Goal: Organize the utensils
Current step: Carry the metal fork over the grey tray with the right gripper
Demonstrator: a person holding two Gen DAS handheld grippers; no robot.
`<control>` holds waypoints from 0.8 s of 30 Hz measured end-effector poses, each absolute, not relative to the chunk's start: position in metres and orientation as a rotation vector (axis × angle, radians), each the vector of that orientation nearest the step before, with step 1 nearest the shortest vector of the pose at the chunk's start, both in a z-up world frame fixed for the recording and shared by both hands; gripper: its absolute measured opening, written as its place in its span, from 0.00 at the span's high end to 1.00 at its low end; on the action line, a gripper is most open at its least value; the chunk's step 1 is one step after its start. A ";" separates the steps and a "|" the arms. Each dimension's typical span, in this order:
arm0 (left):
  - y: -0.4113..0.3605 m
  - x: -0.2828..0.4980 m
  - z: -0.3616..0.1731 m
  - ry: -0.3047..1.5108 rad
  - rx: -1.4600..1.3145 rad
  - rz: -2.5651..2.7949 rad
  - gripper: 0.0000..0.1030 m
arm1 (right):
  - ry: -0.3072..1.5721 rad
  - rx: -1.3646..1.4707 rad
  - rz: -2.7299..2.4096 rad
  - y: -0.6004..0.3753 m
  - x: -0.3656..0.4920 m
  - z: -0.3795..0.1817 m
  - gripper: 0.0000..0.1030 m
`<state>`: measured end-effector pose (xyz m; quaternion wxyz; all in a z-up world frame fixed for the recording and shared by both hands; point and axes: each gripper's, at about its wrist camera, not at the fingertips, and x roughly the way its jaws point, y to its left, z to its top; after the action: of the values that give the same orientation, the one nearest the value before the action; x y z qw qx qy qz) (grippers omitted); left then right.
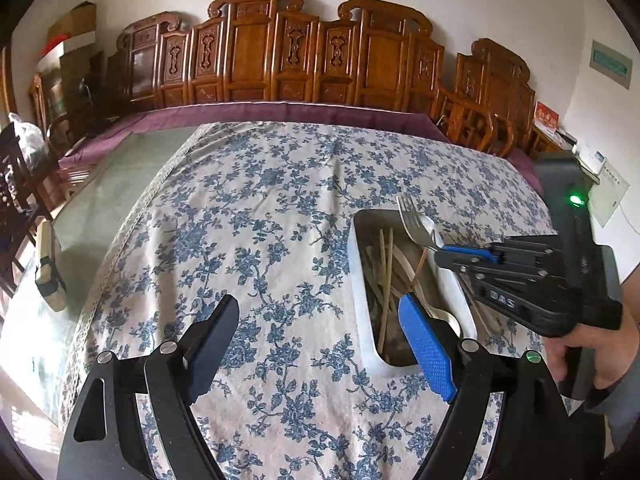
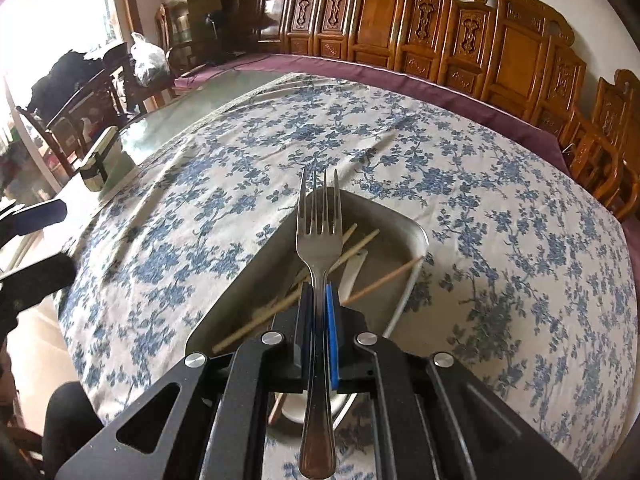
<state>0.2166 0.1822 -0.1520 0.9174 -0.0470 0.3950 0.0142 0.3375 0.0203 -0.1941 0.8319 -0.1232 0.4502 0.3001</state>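
Observation:
My right gripper point(image 2: 319, 292) is shut on a steel fork point(image 2: 319, 240), tines pointing away, held above a metal tray point(image 2: 416, 236). The same fork point(image 1: 414, 220) and right gripper point(image 1: 440, 254) show at the right of the left wrist view, over the tray point(image 1: 356, 280). Inside the tray lie several wooden chopsticks point(image 1: 386, 276) point(image 2: 356, 250) and a white spoon point(image 2: 354, 270). My left gripper point(image 1: 316, 336) stands open above the floral cloth, just left of the tray, with nothing between its fingers. Its blue pad point(image 1: 426, 344) overlaps the tray's near corner.
A blue-flowered tablecloth point(image 1: 260, 208) covers the table, with bare glass tabletop point(image 1: 112, 184) to the left. A small cream and black box point(image 1: 50, 268) rests on the glass. Carved wooden chairs point(image 1: 256, 48) line the far side. A person's hand point(image 1: 592, 356) grips the right tool.

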 end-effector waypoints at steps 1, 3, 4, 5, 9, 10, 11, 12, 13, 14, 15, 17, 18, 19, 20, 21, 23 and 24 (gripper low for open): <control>0.184 0.218 -0.154 0.816 -0.097 0.034 0.24 | 0.960 -0.261 0.632 0.024 0.341 -0.197 0.92; 0.187 0.219 -0.157 0.821 -0.098 0.047 0.23 | 0.971 -0.262 0.625 0.030 0.348 -0.204 0.92; 0.189 0.219 -0.158 0.824 -0.099 0.052 0.23 | 0.978 -0.264 0.618 0.032 0.352 -0.208 0.92; 0.190 0.219 -0.159 0.826 -0.101 0.057 0.23 | 0.986 -0.266 0.607 0.035 0.356 -0.212 0.92; 0.196 0.228 -0.165 0.838 -0.118 0.072 0.23 | 1.017 -0.245 0.587 0.037 0.367 -0.225 0.92; 0.197 0.230 -0.166 0.842 -0.117 0.071 0.23 | 1.024 -0.242 0.583 0.038 0.369 -0.228 0.92; 0.197 0.233 -0.167 0.846 -0.111 0.071 0.23 | 1.029 -0.238 0.581 0.039 0.370 -0.230 0.92; 0.196 0.234 -0.167 0.847 -0.103 0.072 0.23 | 1.035 -0.232 0.582 0.039 0.371 -0.232 0.92; 0.196 0.236 -0.168 0.849 -0.089 0.073 0.23 | 1.041 -0.226 0.584 0.040 0.371 -0.234 0.92; 0.195 0.239 -0.168 0.851 -0.078 0.072 0.23 | 1.046 -0.220 0.586 0.041 0.372 -0.236 0.92; 0.194 0.241 -0.167 0.853 -0.070 0.070 0.23 | 1.055 -0.211 0.590 0.042 0.372 -0.238 0.92; 0.193 0.243 -0.166 0.853 -0.059 0.072 0.23 | 1.072 -0.193 0.604 0.044 0.371 -0.242 0.92; 0.193 0.244 -0.166 0.854 -0.058 0.073 0.23 | 1.076 -0.190 0.610 0.045 0.371 -0.243 0.92; 0.193 0.245 -0.166 0.855 -0.057 0.074 0.23 | 1.078 -0.192 0.615 0.047 0.370 -0.244 0.92; 0.192 0.246 -0.166 0.855 -0.056 0.075 0.23 | 1.080 -0.193 0.618 0.048 0.369 -0.244 0.92; 0.192 0.247 -0.166 0.855 -0.054 0.073 0.23 | 1.085 -0.191 0.622 0.050 0.369 -0.245 0.92; 0.191 0.246 -0.166 0.856 -0.053 0.072 0.23 | 1.097 -0.181 0.627 0.051 0.368 -0.246 0.92; 0.190 0.247 -0.166 0.858 -0.052 0.072 0.23 | 1.098 -0.180 0.628 0.051 0.369 -0.247 0.92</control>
<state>0.2470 0.1902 -0.1661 0.9085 -0.0252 0.4157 0.0347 0.3685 0.0506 -0.2467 0.8028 -0.0839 0.5126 0.2929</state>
